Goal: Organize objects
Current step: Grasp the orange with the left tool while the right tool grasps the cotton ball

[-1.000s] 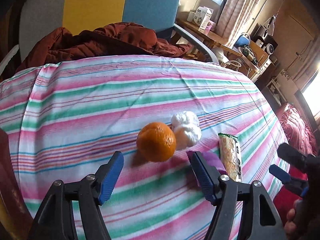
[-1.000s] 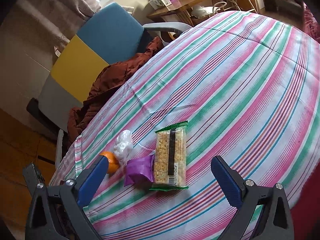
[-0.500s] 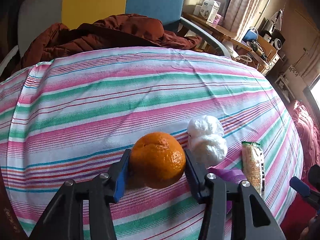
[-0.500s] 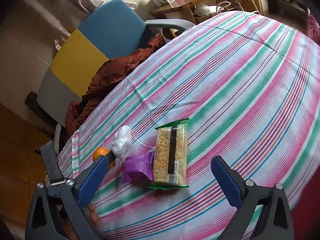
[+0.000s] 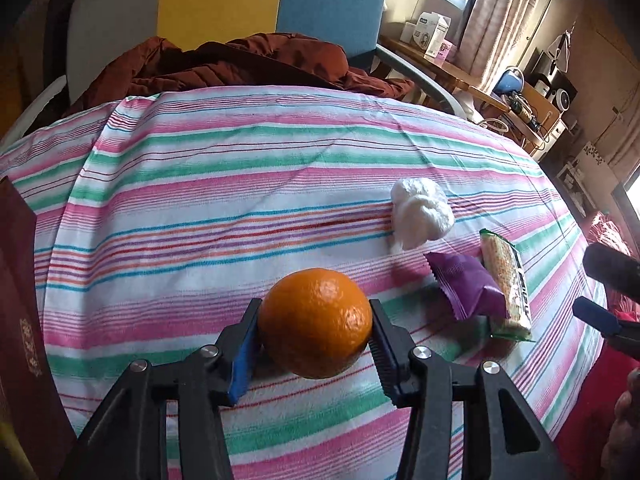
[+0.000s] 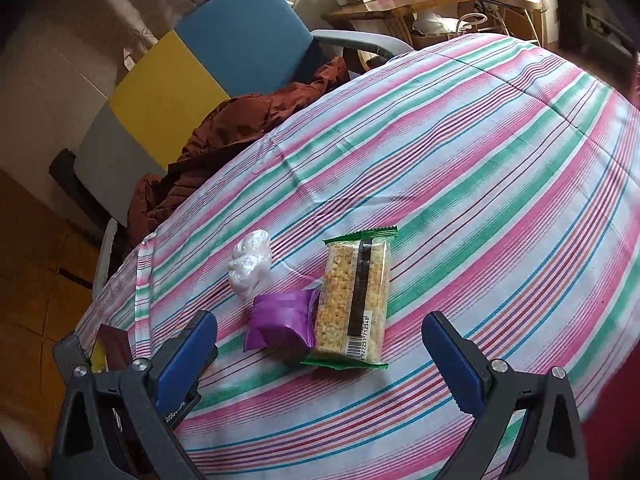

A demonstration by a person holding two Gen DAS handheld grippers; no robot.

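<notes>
Over the striped cloth [image 5: 240, 184], left tongs [image 5: 314, 334] clamp the orange [image 5: 315, 322].

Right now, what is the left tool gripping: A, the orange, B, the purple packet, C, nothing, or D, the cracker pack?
A: the left tool has its two fingers pressed on either side of the orange; the purple packet and cracker pack lie on the cloth.

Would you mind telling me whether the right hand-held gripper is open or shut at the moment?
Open. The right hand-held gripper has its blue fingers spread wide apart, with nothing held; the cracker packet lies ahead on the cloth.
</notes>
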